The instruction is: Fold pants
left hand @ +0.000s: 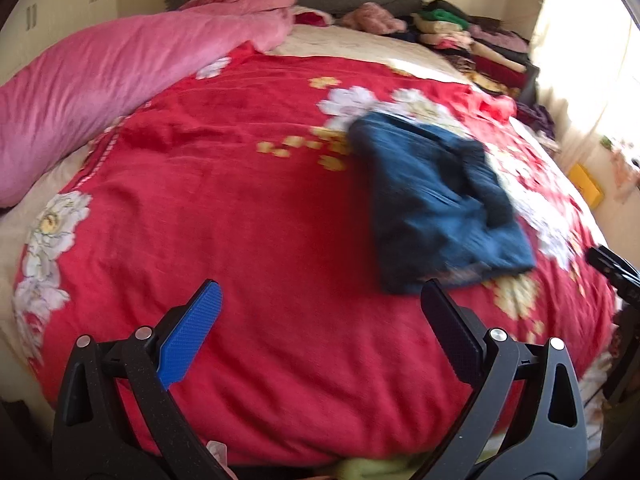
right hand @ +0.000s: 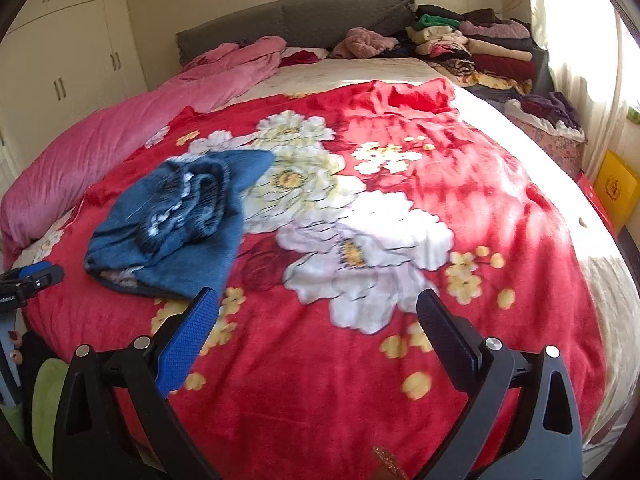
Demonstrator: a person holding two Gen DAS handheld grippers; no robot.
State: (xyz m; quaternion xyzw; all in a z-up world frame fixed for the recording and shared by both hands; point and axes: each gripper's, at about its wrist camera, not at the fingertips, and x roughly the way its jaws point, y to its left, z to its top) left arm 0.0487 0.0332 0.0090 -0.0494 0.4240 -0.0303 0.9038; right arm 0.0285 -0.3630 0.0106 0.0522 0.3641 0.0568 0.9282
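Pants (right hand: 176, 228) lying on the red floral blanket (right hand: 400, 360) of the bed, already doubled into a compact, rather lumpy blue bundle with the waistband bunched on top — well clear of the pink quilt (right hand: 120, 136) and of the stacked clothes (right hand: 472, 48) by the headboard. Left tool (left hand: 320, 312) spread wide and holding nothing, hanging above the blanket just short of the bundle's near edge. Right tool (right hand: 318, 318) likewise released and empty, with the bundle off to its left.

Looks like the last stage of folding: bundle formed, nothing gripped, both tools apart from the cloth. Next move probably calls for either a tidy-up — pinching the loose near edge and squaring it over, or pressing the raised waistband flat — or simply leaving it. Left view blurred, so exact edges hard to judge there.
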